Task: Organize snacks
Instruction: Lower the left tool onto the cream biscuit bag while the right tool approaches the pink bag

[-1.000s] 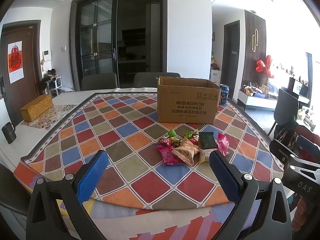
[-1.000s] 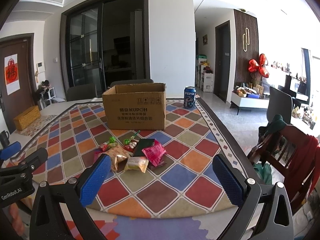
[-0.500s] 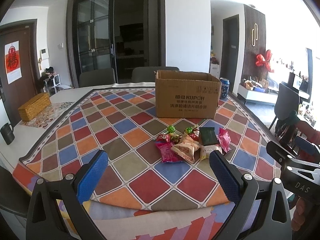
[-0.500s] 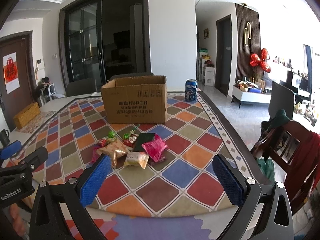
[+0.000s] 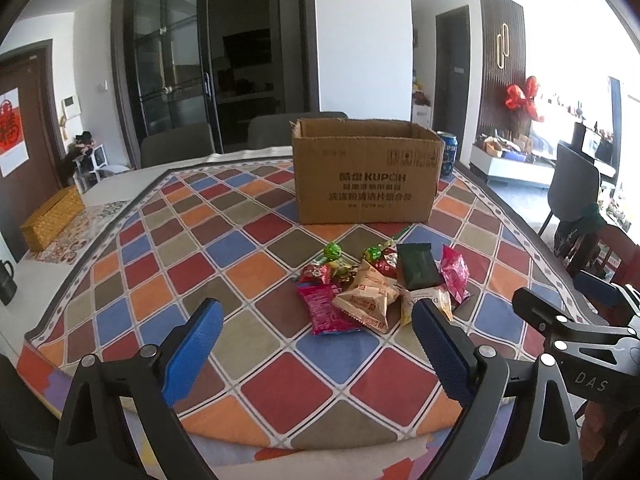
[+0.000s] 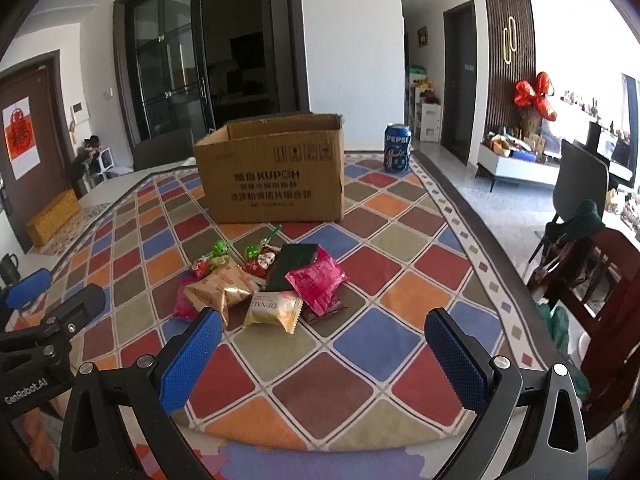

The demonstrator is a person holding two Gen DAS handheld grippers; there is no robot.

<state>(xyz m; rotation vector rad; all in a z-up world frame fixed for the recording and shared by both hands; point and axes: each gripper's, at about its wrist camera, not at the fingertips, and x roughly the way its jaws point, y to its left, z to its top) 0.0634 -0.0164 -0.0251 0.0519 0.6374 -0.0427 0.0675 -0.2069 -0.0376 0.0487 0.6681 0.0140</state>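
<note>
A pile of wrapped snacks lies on the checked tablecloth, in front of an open brown cardboard box. The pile holds pink, tan, dark green and cream packets and green-wrapped candies. My left gripper is open and empty, just short of the pile and low over the cloth. My right gripper is open and empty, near the pile's front right. The box stands behind the pile in the right wrist view too. Each gripper shows at the edge of the other's view.
A Pepsi can stands right of the box. A woven box and a dark mug sit at the table's left. Chairs stand behind the table, and a wooden chair is at the right edge.
Both grippers have moved forward toward the snack pile, which looks larger and nearer. Both stay open. Nothing on the table has moved.
</note>
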